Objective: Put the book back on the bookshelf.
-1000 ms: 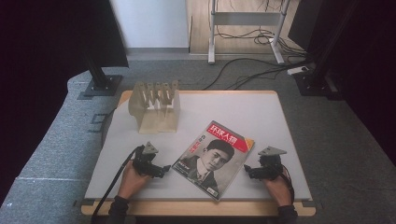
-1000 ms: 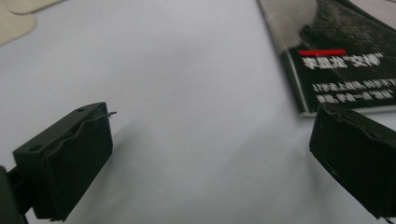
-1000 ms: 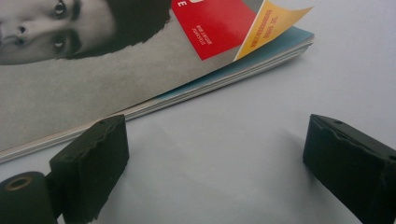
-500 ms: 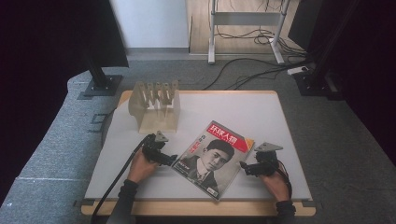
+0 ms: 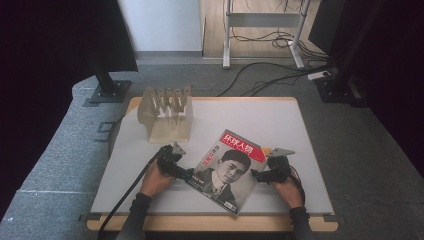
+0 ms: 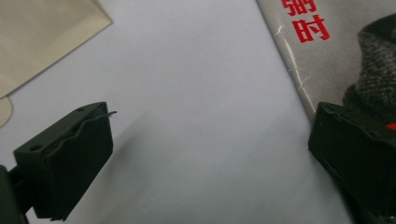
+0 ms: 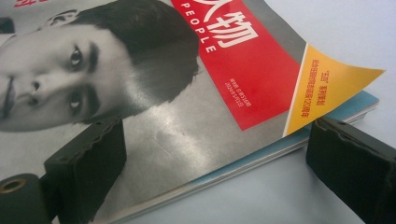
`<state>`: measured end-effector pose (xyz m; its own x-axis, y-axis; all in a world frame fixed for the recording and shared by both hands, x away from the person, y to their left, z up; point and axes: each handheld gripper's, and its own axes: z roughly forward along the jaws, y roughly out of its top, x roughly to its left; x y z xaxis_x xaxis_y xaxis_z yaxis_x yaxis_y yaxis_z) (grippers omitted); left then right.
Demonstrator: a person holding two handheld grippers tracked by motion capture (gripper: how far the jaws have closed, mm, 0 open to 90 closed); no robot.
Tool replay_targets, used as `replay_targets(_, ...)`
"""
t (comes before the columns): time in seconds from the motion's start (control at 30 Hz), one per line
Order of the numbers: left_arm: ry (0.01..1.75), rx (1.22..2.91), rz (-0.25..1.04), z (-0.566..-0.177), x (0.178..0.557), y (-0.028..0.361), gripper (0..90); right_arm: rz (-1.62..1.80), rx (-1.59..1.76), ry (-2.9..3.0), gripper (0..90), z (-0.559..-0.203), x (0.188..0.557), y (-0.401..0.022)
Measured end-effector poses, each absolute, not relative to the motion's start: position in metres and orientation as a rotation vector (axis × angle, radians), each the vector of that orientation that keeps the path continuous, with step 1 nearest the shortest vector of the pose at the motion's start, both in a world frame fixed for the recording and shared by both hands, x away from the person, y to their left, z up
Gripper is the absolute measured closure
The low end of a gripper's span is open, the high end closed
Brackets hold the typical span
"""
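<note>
**Magazine framed from both sides**

The magazine (image 5: 225,170) lies flat on the counter (image 5: 280,120), between the left tool (image 5: 186,173) and right tool (image 5: 256,174), both wide. The right tool straddles its edge; closing there may pinch only the curled cover and tear it.

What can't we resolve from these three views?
- Magazine small print: too small in the high view; its lower half is cut off by the frame in the right gripper view.
- Wooden rack slots: contents too small to tell, high view; cropped by the edge in the left gripper view.
- Left gripper: right jaw cut off by the frame, so contact with the magazine's edge is unclear.
- Right gripper: jaws straddle the edge; contact is unclear.
</note>
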<state>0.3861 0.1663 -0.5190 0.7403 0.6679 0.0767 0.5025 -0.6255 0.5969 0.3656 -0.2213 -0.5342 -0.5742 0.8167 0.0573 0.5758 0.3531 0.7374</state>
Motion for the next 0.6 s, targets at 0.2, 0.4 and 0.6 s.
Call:
replay_targets(0.2,0.863,2.377,0.353,-0.521,0.373,0.163,0.0,1.046,1.221,2.306,4.2,-0.534,0.377,-0.219)
replay_targets(0.4,0.832,2.379,0.318,-0.522,0.358,0.157,0.0,1.040,1.205,2.326,2.0,-0.534,0.393,-0.213)
replay_targets(0.6,0.797,2.398,0.284,-0.516,0.346,0.159,0.0,1.046,1.199,2.337,1.9,-0.535,0.395,-0.213)
